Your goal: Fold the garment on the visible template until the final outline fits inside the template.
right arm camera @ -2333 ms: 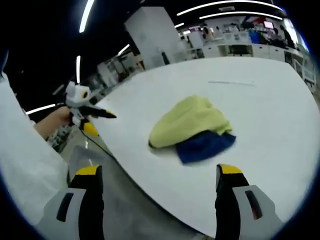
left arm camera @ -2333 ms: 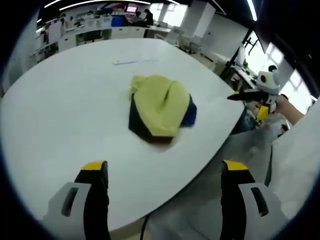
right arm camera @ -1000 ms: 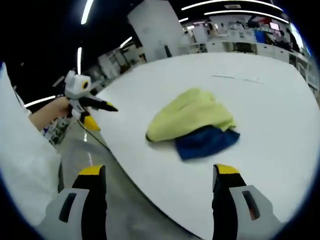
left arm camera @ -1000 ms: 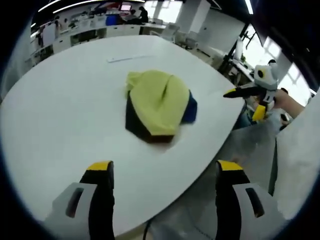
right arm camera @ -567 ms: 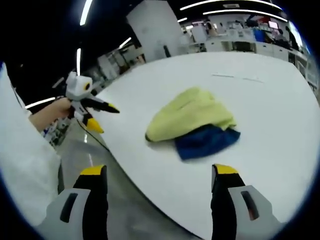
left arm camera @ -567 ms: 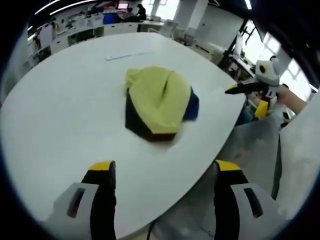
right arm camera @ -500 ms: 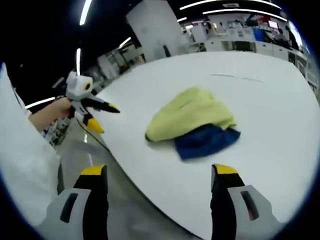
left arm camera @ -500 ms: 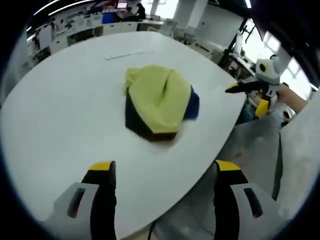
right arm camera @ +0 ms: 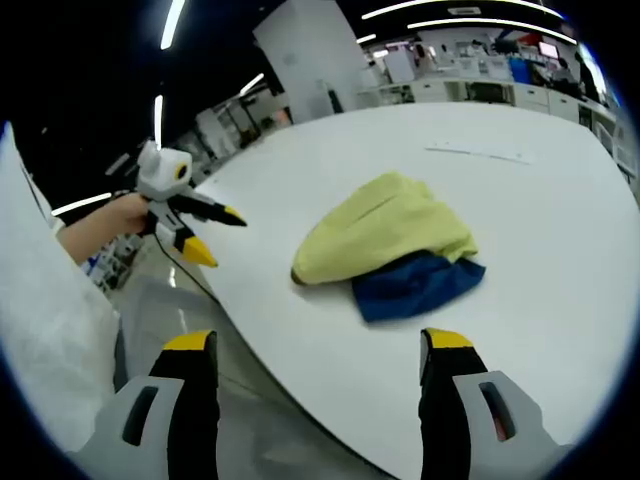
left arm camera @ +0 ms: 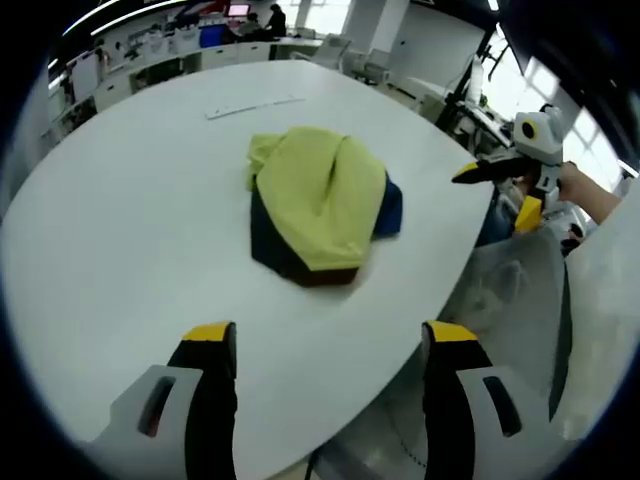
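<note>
A folded garment, yellow-green on top with dark blue beneath, lies bunched on the white round table. In the right gripper view the garment shows yellow over a blue flap. My left gripper hangs open near the table's front edge, well short of the cloth, nothing between its jaws. My right gripper is open too, off the table edge, empty. The right gripper enters the left gripper view from the right; the left gripper appears at the left of the right gripper view, held by a hand.
A thin strip lies on the table beyond the garment. The table edge drops to a grey floor. Desks and office furniture stand far behind. A white sleeve fills the left side.
Both grippers have stayed open and empty. The views drifted slightly closer to the table; the garment lies as before.
</note>
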